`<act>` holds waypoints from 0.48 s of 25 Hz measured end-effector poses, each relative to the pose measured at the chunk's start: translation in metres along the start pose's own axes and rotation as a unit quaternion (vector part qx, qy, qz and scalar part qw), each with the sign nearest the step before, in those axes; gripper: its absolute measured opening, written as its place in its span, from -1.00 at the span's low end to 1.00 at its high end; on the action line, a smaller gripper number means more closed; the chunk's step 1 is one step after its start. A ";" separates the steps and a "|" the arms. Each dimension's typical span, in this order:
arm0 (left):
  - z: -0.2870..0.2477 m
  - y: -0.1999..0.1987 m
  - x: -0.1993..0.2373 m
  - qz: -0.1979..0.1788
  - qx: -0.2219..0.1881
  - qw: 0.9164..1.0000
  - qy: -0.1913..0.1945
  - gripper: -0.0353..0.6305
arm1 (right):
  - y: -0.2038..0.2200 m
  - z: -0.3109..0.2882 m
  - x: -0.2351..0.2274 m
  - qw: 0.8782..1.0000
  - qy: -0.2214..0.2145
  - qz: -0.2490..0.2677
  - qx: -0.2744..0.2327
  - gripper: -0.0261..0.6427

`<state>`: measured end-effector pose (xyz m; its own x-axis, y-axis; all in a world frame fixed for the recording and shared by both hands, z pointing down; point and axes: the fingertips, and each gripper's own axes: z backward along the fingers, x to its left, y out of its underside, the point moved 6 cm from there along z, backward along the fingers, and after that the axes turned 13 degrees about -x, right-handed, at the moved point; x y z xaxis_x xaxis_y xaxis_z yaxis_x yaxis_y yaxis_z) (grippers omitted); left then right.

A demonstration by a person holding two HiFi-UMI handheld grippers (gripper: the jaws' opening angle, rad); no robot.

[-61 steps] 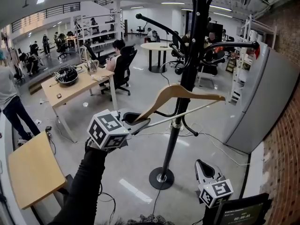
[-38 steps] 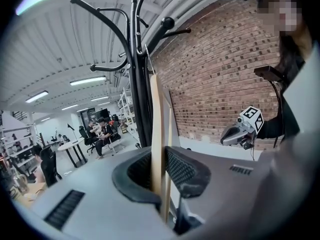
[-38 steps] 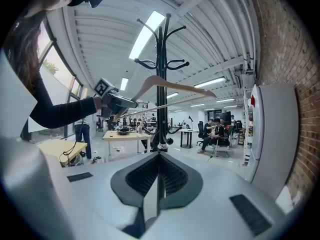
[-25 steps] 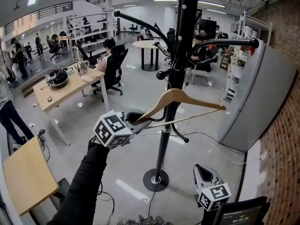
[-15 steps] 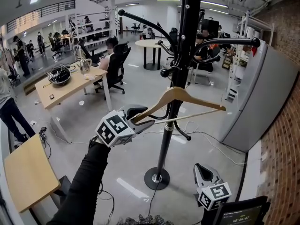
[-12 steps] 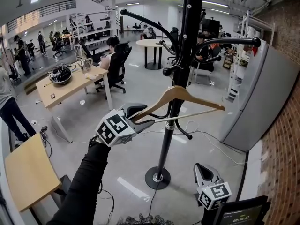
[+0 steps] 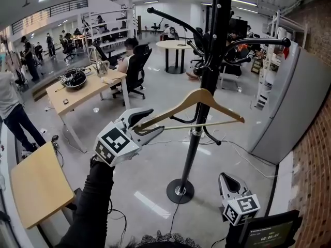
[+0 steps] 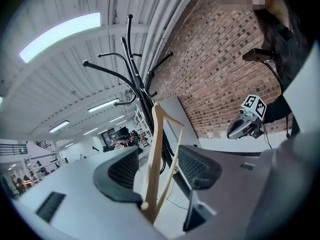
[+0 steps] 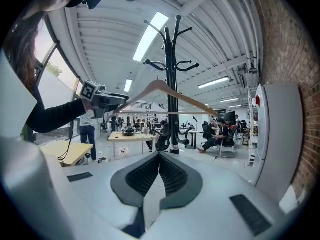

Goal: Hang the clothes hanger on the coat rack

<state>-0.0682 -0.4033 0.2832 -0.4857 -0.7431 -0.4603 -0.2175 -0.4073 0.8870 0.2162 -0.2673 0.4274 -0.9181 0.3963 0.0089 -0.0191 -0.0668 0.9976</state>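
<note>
Hanging against the coat rack (image 7: 220,35) at mid frame, the hanger (image 7: 196,95) has one end between the left claw's (image 7: 147,124) opening jaws, unpressed; the right claw (image 7: 226,179), lower right, is closed and empty.

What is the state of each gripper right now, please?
Left gripper: jaws opening, the wooden hanger end between them, pads not pressing on it.
Right gripper: shut, holding nothing.

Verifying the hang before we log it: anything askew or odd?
Nothing damaged. Hanger looks about level against the coat rack; one end sits between the left gripper's opening fingers, unpinched. Its hook is hidden behind the rack.
</note>
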 end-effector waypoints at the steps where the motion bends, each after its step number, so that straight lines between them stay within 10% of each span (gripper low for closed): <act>1: 0.007 -0.005 0.000 -0.002 -0.003 1.000 -0.004 -0.18 | -0.002 0.001 0.003 1.000 -0.002 0.000 -0.001 -0.89; 12: 0.082 -0.008 -0.050 0.029 -0.015 0.999 0.017 -0.18 | -0.007 0.015 0.075 1.000 -0.013 -0.001 -0.005 -0.89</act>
<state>-0.1111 -0.3195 0.3019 -0.4684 -0.7831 -0.4092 -0.1644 -0.3778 0.9112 0.1534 -0.2238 0.4219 -0.9073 0.4203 0.0082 -0.0254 -0.0741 0.9969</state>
